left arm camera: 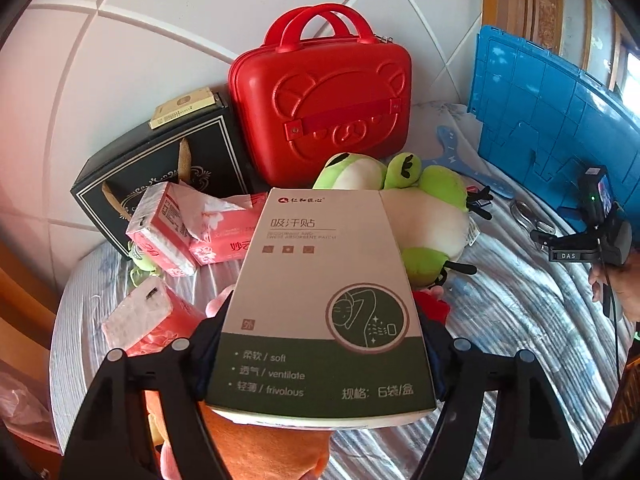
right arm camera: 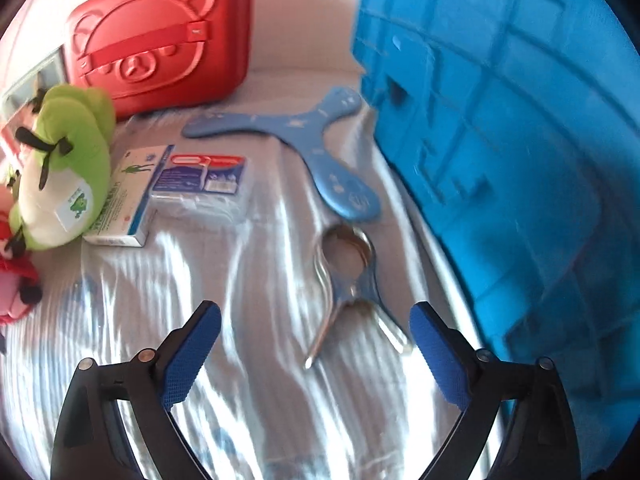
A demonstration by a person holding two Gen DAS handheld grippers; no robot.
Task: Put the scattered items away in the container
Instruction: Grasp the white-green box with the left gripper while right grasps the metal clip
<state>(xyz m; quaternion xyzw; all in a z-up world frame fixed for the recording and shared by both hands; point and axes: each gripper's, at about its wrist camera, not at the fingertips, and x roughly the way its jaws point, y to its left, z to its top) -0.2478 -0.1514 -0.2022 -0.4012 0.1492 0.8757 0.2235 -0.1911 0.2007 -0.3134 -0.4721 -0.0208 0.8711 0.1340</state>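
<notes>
My left gripper (left arm camera: 320,344) is shut on a beige and green patch box (left arm camera: 320,300) and holds it above the bed. My right gripper (right arm camera: 316,344) is open and empty, just above a metal clip tool (right arm camera: 352,280) that lies on the sheet between its fingers. The blue crate (right arm camera: 500,140) stands right of it and shows at the right of the left wrist view (left arm camera: 540,120). A blue boomerang (right arm camera: 320,140), a small clear box (right arm camera: 200,180) and a white medicine box (right arm camera: 128,200) lie beyond.
A red bear case (left arm camera: 328,100) stands against the wall, with a black gift box (left arm camera: 160,168) to its left. A green frog plush (left arm camera: 420,208) and pink tissue packs (left arm camera: 180,232) lie on the striped sheet (right arm camera: 200,300). A red plush (right arm camera: 12,280) is at the left edge.
</notes>
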